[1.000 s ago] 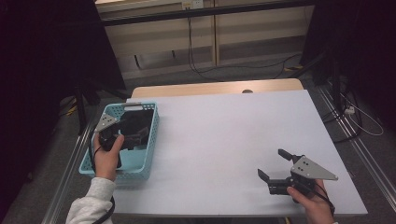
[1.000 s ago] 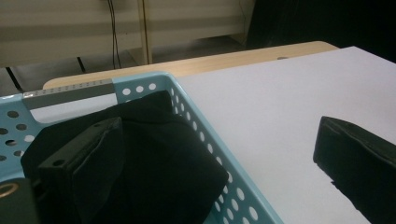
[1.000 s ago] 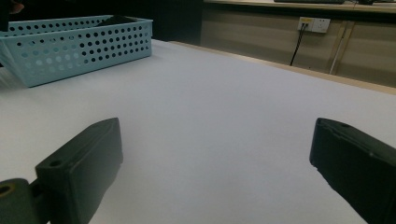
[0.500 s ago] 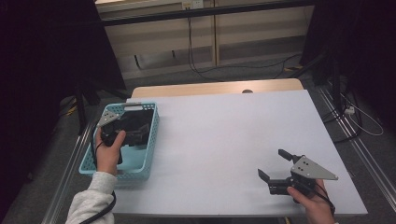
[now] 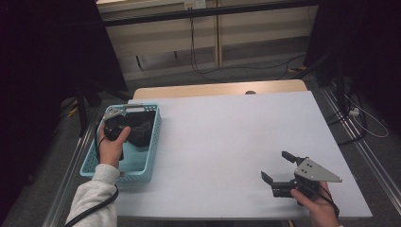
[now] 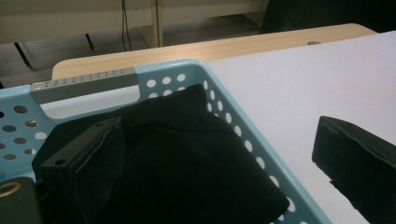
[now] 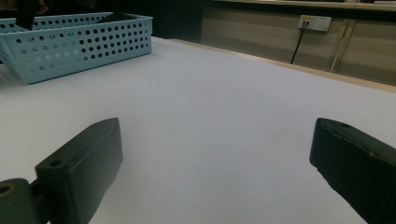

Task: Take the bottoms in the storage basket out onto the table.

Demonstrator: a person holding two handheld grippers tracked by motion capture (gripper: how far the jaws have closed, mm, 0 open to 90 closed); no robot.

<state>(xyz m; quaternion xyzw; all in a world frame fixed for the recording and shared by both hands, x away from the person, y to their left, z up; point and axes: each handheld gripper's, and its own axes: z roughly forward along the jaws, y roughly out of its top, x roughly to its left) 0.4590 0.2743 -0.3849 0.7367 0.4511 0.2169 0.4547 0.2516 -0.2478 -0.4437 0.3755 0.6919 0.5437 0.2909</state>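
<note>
Black cloth (image 6: 187, 154) lies bunched in the light-blue basket (image 5: 151, 142) at the table's (image 5: 236, 142) left edge. The left hand-held gripper (image 6: 210, 154) hangs over it, jaws spread wide, one over the cloth and the other outside the basket wall. Closing from here could pinch the perforated wall with the fabric and drag the basket. The right hand-held gripper (image 5: 279, 170) rests released near the table's front right corner.

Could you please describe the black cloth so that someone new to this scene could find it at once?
Look at the white table, then at the light blue basket on its left edge. The black cloth lies bunched inside, where the left gripper reaches in. It is the soft dark heap in the pale, perforated basket.
</note>
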